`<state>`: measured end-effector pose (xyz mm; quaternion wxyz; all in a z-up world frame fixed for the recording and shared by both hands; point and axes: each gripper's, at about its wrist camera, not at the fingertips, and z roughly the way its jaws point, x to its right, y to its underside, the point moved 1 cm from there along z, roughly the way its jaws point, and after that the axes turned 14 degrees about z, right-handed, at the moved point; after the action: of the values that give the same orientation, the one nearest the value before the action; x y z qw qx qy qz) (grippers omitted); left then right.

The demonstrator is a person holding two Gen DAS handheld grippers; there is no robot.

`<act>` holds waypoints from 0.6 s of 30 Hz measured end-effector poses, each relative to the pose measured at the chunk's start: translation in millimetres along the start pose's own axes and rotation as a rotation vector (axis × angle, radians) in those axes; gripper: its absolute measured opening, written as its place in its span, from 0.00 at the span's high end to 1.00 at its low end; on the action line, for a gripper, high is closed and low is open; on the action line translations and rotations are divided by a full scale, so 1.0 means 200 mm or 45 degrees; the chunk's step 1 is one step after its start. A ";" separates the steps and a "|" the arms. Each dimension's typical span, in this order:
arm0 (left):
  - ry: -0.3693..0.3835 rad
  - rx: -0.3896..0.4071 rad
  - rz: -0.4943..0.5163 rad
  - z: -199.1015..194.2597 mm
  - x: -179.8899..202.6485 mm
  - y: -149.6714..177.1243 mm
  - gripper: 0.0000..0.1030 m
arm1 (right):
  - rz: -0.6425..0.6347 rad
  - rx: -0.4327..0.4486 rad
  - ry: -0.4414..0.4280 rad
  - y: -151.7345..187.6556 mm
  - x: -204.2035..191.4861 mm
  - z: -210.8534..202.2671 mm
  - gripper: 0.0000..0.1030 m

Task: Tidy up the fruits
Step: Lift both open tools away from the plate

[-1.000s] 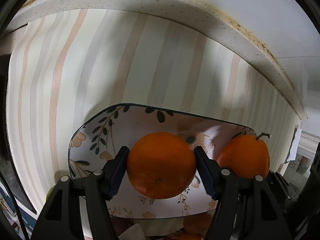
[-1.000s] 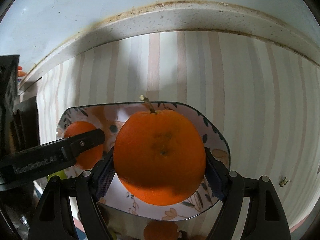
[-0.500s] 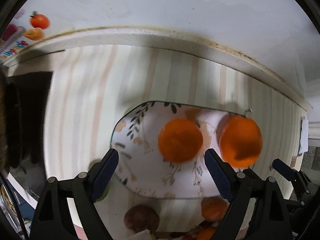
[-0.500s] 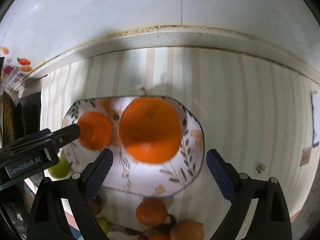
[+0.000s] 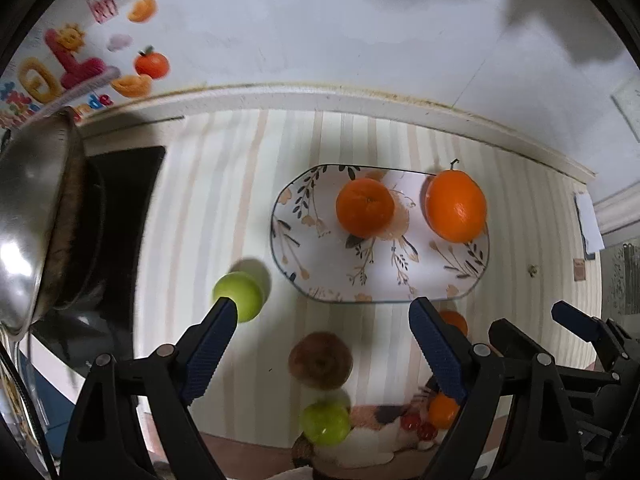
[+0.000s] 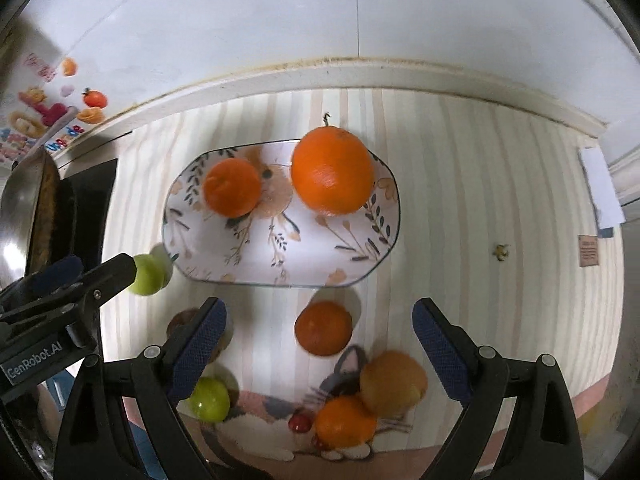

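A floral plate point(image 5: 380, 280) point(image 6: 280, 256) on the striped cloth holds a small orange point(image 5: 365, 207) point(image 6: 232, 193) and a larger stemmed orange point(image 5: 456, 205) point(image 6: 333, 171). My left gripper point(image 5: 322, 334) is open and empty, pulled back above the plate's near side. My right gripper point(image 6: 320, 334) is open and empty, also back from the plate. Loose fruit lies near the plate: a green apple point(image 5: 239, 295) point(image 6: 149, 275), a brown fruit point(image 5: 321, 360), a second green apple point(image 5: 326, 424) point(image 6: 209, 399) and a dark orange point(image 6: 323, 328).
A steel pan point(image 5: 32, 216) sits on a black stove at the left. More oranges point(image 6: 346, 422) and a yellow-brown fruit point(image 6: 393, 383) lie on a cat-print mat at the near edge. A white wall ledge point(image 5: 320, 98) runs behind the cloth.
Both grippers opened, let go of their oranges onto the plate and pulled back and up. The loose fruit at the near edge came into view.
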<state>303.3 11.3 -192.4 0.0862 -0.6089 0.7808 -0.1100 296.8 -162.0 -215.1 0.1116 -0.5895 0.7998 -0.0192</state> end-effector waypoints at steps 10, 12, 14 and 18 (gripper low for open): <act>0.007 0.173 0.028 -0.31 -0.01 0.23 0.15 | 0.035 0.195 -0.015 0.26 -0.03 -0.36 0.06; -0.001 0.198 0.031 -0.35 -0.02 0.27 0.15 | 0.042 0.225 -0.024 0.31 -0.03 -0.41 0.06; -0.006 0.212 0.036 -0.38 -0.02 0.31 0.15 | 0.048 0.248 -0.040 0.35 -0.03 -0.46 0.06; -0.023 0.223 0.046 -0.40 -0.02 0.37 0.15 | 0.063 0.261 -0.081 0.44 -0.02 -0.51 0.06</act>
<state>213.6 37.7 -135.6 0.1481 -0.5858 0.7783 -0.1707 195.6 -141.6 -129.0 0.1970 -0.5553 0.8041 -0.0794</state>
